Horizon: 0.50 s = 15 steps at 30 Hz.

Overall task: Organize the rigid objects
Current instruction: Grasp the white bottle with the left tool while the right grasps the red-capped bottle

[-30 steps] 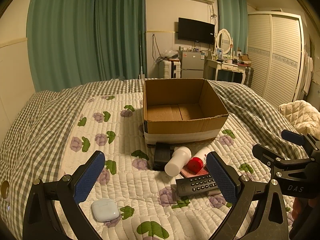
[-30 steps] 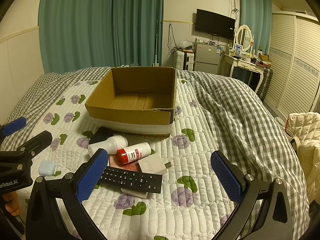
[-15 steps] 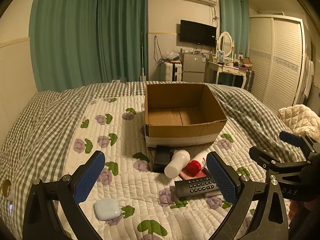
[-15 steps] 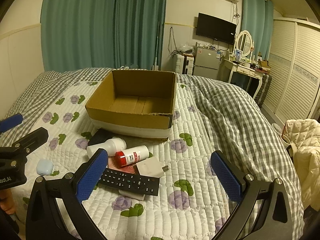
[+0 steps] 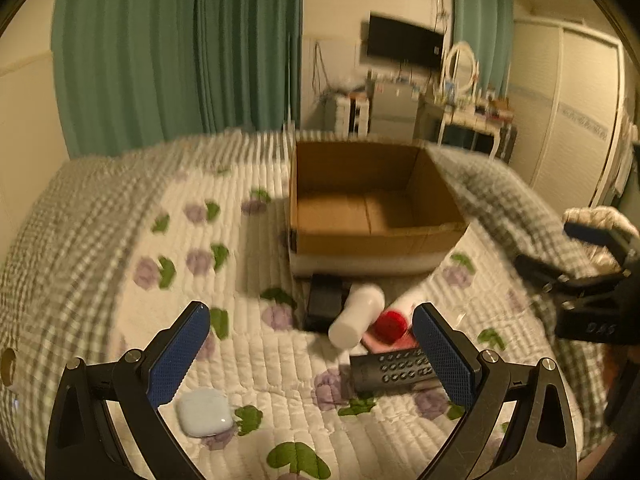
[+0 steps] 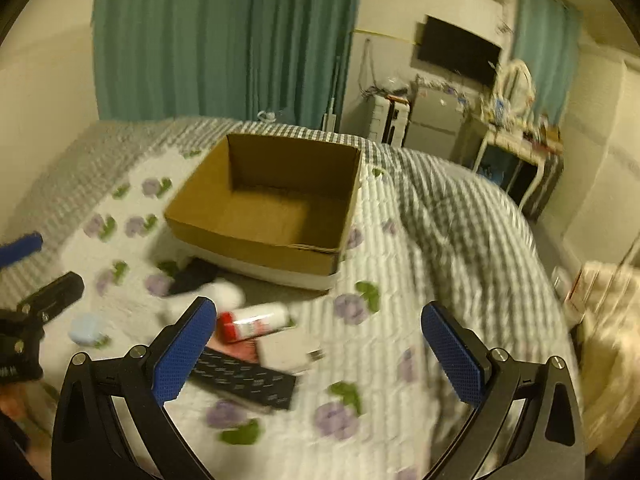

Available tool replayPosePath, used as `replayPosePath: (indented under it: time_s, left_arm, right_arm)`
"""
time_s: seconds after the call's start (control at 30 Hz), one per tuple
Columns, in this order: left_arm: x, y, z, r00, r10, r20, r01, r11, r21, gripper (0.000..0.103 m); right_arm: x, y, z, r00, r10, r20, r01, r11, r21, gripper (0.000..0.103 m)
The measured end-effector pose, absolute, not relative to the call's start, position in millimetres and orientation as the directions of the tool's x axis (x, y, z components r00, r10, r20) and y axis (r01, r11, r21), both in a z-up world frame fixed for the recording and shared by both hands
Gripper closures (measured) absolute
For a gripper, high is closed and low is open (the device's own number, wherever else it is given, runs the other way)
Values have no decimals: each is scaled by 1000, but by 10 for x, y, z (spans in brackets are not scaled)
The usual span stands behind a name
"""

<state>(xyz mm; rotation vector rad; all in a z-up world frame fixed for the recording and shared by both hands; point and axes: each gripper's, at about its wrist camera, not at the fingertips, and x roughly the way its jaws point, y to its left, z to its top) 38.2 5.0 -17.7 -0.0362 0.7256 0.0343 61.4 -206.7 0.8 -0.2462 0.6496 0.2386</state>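
**Both claws empty above the pile; box awaiting its first item**

The left claw (image 5: 310,354) and the right claw (image 6: 320,354) are each standing wide apart and gripping nothing. They are hovering over the quilted floral bedspread (image 5: 248,360), not touching any item.

The open brown cardboard box (image 5: 372,208) is sitting on the bed beyond the pile, and its floor is showing bare. The items to be sorted are lying just in front of it: a white plastic bottle (image 5: 356,322), a red-capped white bottle (image 6: 254,322), a black remote control (image 6: 244,380), a flat black case (image 5: 324,306) nearest the box wall, and a small white plug adapter (image 6: 286,354). A pale blue rounded earbud case (image 5: 205,411) is lying apart, near the left claw.

Judgement on the step in hand: a first pick is being set up. The right claw is looking best placed for the red-capped bottle; closing across its narrow body, square to its long axis, should stop it rolling away. The soft quilt is likely giving under pressure, so a low, level approach is advisable. Overlapping items are likely to shift when one is lifted.

Limits of view: both views are blurring heavily. A pink flat item (image 5: 386,340) under the bottles is mostly covered and cannot be identified. The remote's near end is being hidden behind a claw finger in each view. Bottle label text is unreadable.
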Motion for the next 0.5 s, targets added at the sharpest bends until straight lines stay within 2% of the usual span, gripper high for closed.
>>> replayPosePath:
  time_s: [0.17,0.23,0.37,0.5]
  left_arm:
    - [713,-44,-589,659,14,-752,-17,1000,3,3]
    - [882,-84,-740,620,7,-784,12,1000,19,8]
    - [1123,-112,-953,561,-6,-828,55,998,30,25]
    - [1258,-158,-1079,518,-72,-852,106,994,-20,38]
  right_arm:
    - [909,-2135,-363,701,144,-699,-368,912,-181,0]
    - [1007,-2154,-530,669,159,-726,-391,906,-162,0]
    - [1172,-2076,-823,589,218,-778,-465,879,-105,0]
    - [1313,-1975,-997,544,252,-800,-530,843,-95,0]
